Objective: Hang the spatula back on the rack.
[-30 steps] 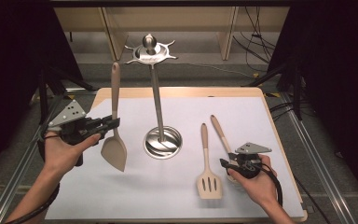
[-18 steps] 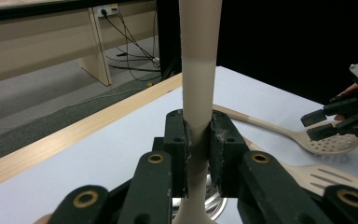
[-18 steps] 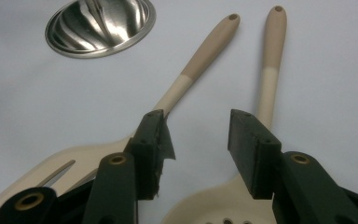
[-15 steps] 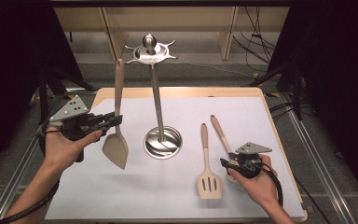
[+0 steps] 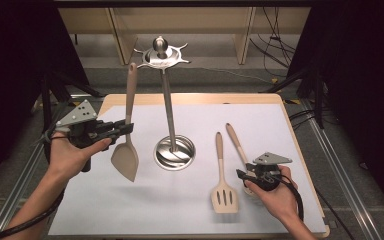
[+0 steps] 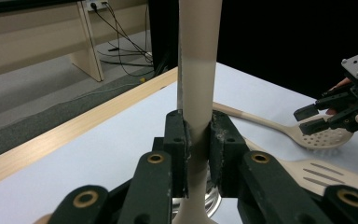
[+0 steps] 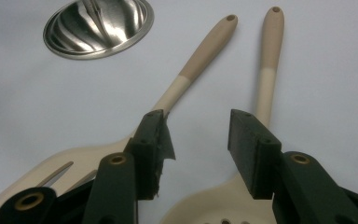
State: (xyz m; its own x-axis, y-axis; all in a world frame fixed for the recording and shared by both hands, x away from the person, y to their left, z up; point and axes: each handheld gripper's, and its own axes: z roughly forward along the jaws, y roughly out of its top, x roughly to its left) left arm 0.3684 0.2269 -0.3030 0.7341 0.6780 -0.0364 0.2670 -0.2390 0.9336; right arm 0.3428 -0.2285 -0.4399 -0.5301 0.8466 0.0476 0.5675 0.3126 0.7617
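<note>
Right now your left claw (image 5: pixel 125 128) is pinching the beige spatula (image 5: pixel 126 157) mid-handle, upright above the counter (image 5: pixel 145 210); it's looking light, stiff, slightly slick. Your right claw (image 7: pixel 198 140) is gaping, gripping nothing.

Beige spatula (image 5: pixel 125 159), silvery rack (image 5: pixel 172 150)

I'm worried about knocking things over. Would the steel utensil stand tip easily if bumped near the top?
Probably yes: the utensil stand is one tall thin pole. Its round base looks small for that height, though likely weighted. It stands empty.
</note>
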